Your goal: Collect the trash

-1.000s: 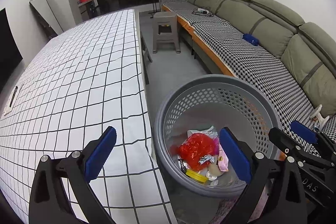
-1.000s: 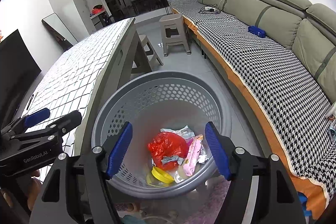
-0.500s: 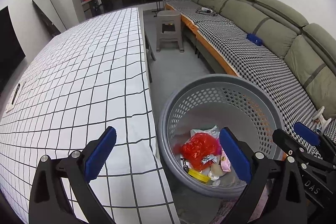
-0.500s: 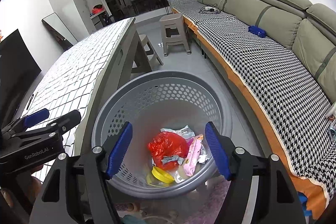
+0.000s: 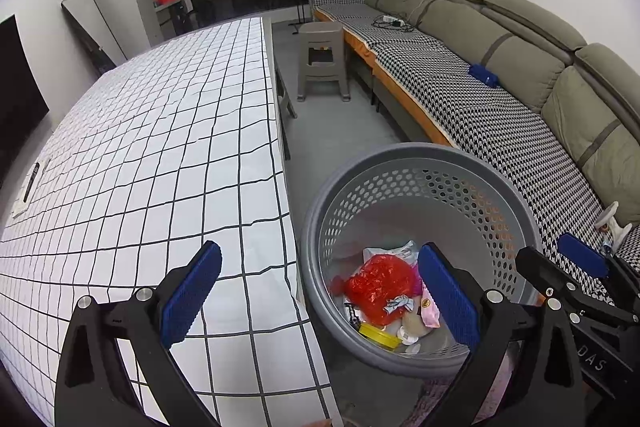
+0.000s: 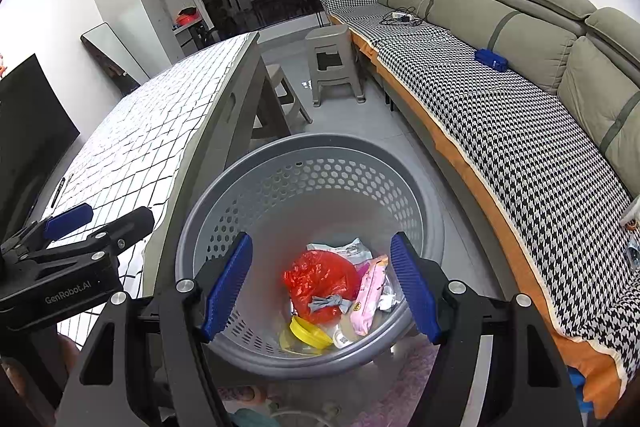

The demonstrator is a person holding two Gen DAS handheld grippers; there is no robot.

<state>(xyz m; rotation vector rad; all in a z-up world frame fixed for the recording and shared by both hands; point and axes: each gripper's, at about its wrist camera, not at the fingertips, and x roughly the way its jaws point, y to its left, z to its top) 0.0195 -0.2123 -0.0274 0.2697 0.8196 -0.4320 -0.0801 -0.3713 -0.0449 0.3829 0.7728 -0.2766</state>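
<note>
Trash: red plastic bag (image 6: 320,281) and pink wrapper (image 6: 369,293) lying in grey perforated basket (image 6: 308,155), at twelve o'clock beneath my right gripper (image 6: 320,287), nearer than my left gripper (image 5: 316,295); both released, empty.

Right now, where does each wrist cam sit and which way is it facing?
Left wrist: sits on the left gripper above the white grid-patterned tablecloth's edge, faces down the room; own open jaws show, with the right gripper at lower right.
Right wrist: sits on the right gripper over the grey perforated plastic basket, looks down into it; own open jaws show, left gripper at left.
Shared: the basket with the red crumpled plastic bag, the olive sofa, the grey plastic stool.
</note>
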